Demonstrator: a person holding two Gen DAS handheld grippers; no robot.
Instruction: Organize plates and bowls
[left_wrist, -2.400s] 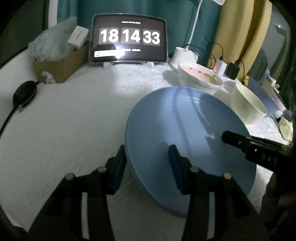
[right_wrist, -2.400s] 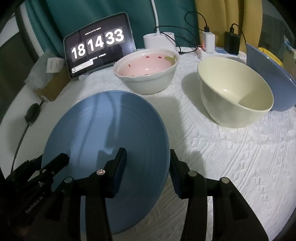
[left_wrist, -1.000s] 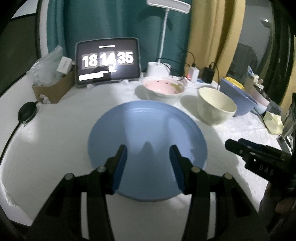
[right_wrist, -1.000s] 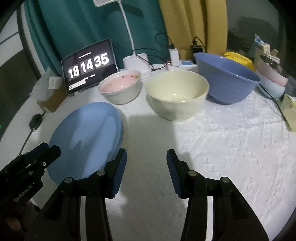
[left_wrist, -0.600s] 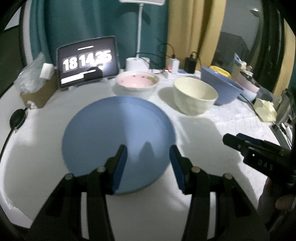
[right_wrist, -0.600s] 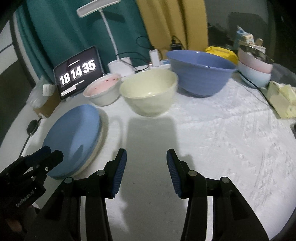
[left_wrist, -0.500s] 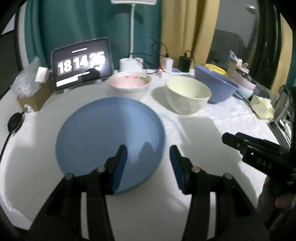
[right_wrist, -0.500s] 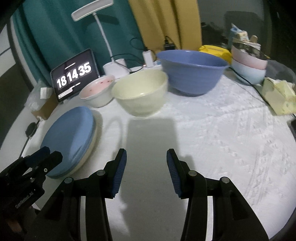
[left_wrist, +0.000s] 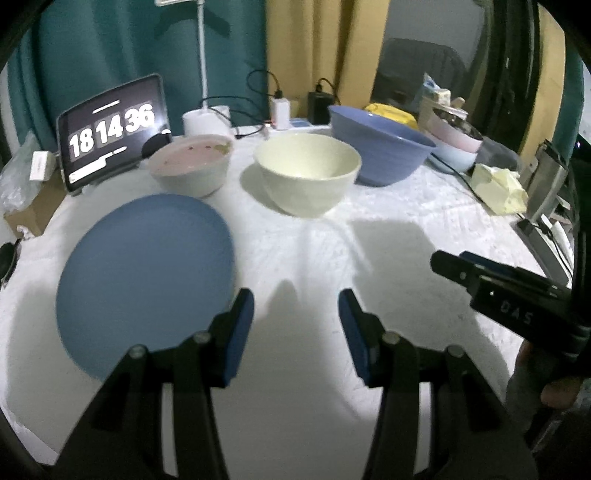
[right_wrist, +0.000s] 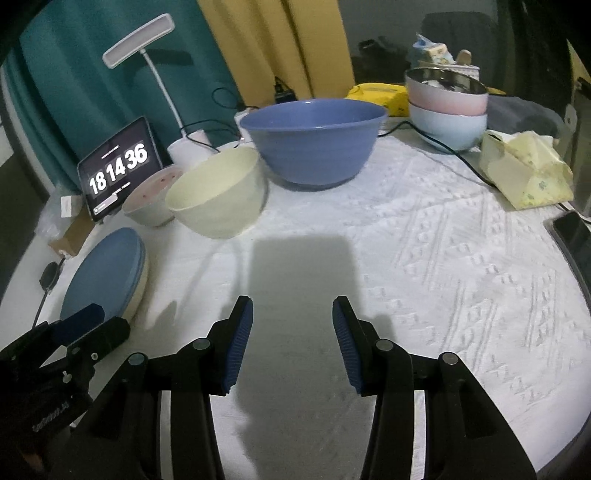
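Observation:
A blue plate (left_wrist: 147, 273) lies flat on the white tablecloth (left_wrist: 314, 254) at the left; in the right wrist view (right_wrist: 105, 275) it tops a cream plate. Behind it stand a pink-lined bowl (left_wrist: 192, 168), a cream bowl (left_wrist: 308, 171) and a large blue bowl (left_wrist: 376, 151), also seen in the right wrist view: pink-lined bowl (right_wrist: 151, 201), cream bowl (right_wrist: 219, 194), blue bowl (right_wrist: 314, 138). My left gripper (left_wrist: 295, 328) is open and empty, just right of the plate's near edge. My right gripper (right_wrist: 291, 339) is open and empty over bare cloth.
A tablet clock (left_wrist: 110, 129) and desk lamp (right_wrist: 138, 55) stand at the back left with chargers and cables. Stacked pink and pale blue bowls (right_wrist: 447, 107), a yellow tissue pack (right_wrist: 524, 173) and a phone (right_wrist: 574, 240) sit at the right. A cardboard box (left_wrist: 33, 210) is far left.
Both grippers have let go of the blue plate, now lying flat, and pulled back. Both views have swung right, so the plate sits further left and more bowls show.

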